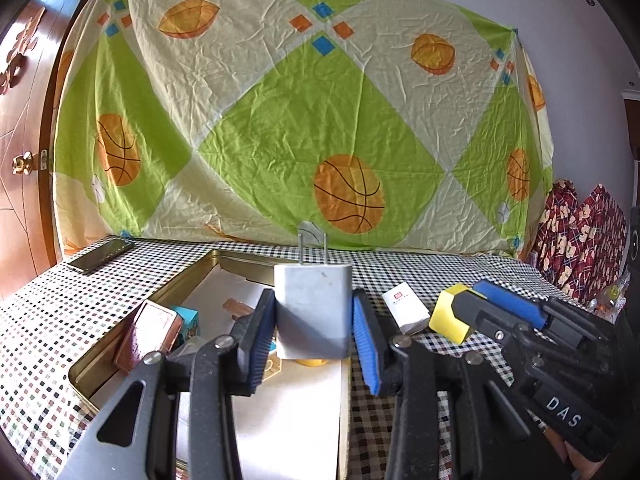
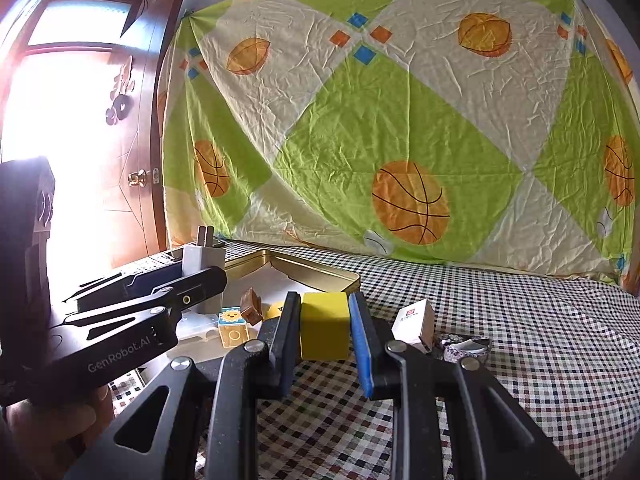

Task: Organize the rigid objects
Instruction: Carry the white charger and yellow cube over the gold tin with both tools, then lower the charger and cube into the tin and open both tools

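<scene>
Black linkage arms of the left tool (image 1: 313, 316) filled the bottom of its view, blue pads clamped on the flat sides of a white charger (image 1: 312, 312), prongs pointing up. That grip probably kept the prongs clear of the pads and the body square for setting down.

- Charger hung above the near end of a gold tin tray (image 1: 176, 276), which sat on the checked cloth of the worktop (image 1: 52, 320). Judged to be the collecting place.
- Already in the tray: a reddish-brown box (image 1: 148, 334) leaning on the left wall, a small printed cube (image 2: 233, 327), a brown block (image 2: 251, 301). White liner on the tray floor.
- Right tool (image 2: 324, 328) closed narrow on a yellow block (image 2: 324, 326), pads on opposite faces, block level. It was held over the cloth just right of the tray, likely waiting its turn so both hands would not crowd the tray at once.
- Still loose on the cloth: a small white box (image 2: 416, 320) with a red mark, near the right tool; something small and patterned beside it, too unclear to name.
- Dark phone (image 1: 100, 256) lay at the far left corner, well apart.
- Ball-print sheet (image 1: 304, 120) hung behind; wooden door (image 1: 24, 120) on the left.
</scene>
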`<state>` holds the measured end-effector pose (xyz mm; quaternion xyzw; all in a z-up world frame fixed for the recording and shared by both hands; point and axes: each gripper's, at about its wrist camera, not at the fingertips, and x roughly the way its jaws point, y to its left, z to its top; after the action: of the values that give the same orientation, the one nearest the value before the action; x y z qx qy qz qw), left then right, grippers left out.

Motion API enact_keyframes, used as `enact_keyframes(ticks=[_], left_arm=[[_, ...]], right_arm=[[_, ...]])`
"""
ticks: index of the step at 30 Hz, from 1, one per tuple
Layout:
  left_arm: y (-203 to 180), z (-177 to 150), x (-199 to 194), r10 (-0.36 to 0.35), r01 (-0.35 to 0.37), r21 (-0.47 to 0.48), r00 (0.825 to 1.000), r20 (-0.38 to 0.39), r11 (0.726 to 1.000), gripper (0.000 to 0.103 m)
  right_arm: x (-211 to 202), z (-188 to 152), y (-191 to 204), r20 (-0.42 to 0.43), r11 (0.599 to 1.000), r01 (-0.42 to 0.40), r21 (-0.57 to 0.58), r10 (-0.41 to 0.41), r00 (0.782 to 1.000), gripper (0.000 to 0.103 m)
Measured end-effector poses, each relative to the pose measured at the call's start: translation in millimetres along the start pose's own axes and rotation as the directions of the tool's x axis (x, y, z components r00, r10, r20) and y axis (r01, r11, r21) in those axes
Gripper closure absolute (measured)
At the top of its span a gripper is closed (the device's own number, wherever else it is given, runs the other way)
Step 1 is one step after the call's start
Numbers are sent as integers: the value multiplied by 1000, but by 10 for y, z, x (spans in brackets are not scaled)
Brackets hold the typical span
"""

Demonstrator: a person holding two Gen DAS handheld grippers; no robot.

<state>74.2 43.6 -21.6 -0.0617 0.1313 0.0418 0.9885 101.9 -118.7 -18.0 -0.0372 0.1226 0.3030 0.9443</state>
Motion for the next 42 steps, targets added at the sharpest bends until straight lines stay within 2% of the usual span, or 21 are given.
enact_keyframes(ticks=[26,42], left_arm=[[374,-8,61,65,-66,-24,997,-36,998,66],[599,40,215,102,-104,-17,988,-113,994,66]], right_arm=[[227,38,257,-30,998,-62,-24,61,998,76],[521,131,390,-85,991,-130,-14,129,988,76]])
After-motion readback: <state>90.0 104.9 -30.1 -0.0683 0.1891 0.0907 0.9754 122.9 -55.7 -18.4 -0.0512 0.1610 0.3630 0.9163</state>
